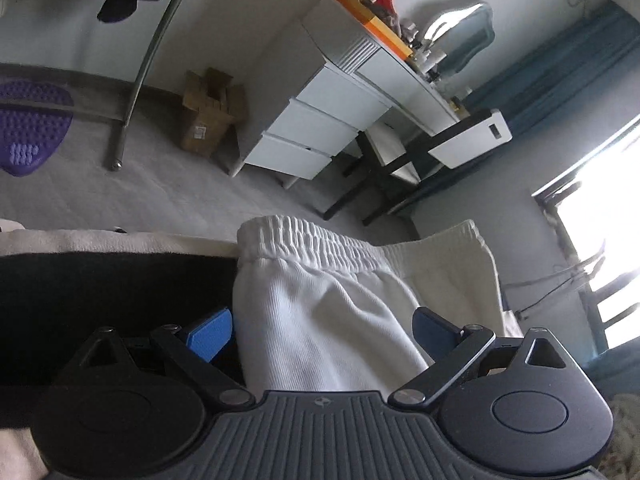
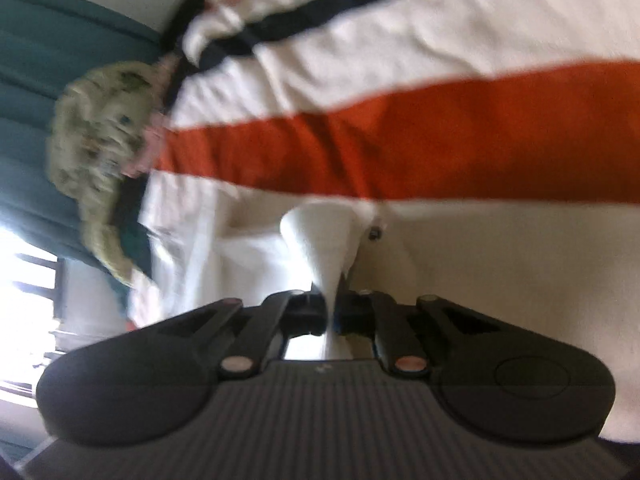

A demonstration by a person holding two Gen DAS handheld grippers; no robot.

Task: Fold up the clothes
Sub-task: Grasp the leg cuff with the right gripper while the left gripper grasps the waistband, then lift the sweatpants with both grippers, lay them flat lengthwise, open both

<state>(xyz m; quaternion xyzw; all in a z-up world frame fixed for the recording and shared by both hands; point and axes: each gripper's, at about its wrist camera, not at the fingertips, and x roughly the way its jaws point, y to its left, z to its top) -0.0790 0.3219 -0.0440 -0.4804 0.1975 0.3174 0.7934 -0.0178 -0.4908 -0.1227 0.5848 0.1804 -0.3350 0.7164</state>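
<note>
White ribbed shorts with an elastic waistband lie across the bed edge in the left wrist view. My left gripper is open, its blue pads standing wide on either side of the cloth. In the blurred right wrist view my right gripper is shut on a pinched fold of the white shorts, which fans out beyond the jaws over the striped bedding.
The bed cover has cream, orange and dark stripes; a black band lies left of the shorts. A white drawer desk, a cardboard box, a chair, teal curtains, a plush toy and a bright window surround the bed.
</note>
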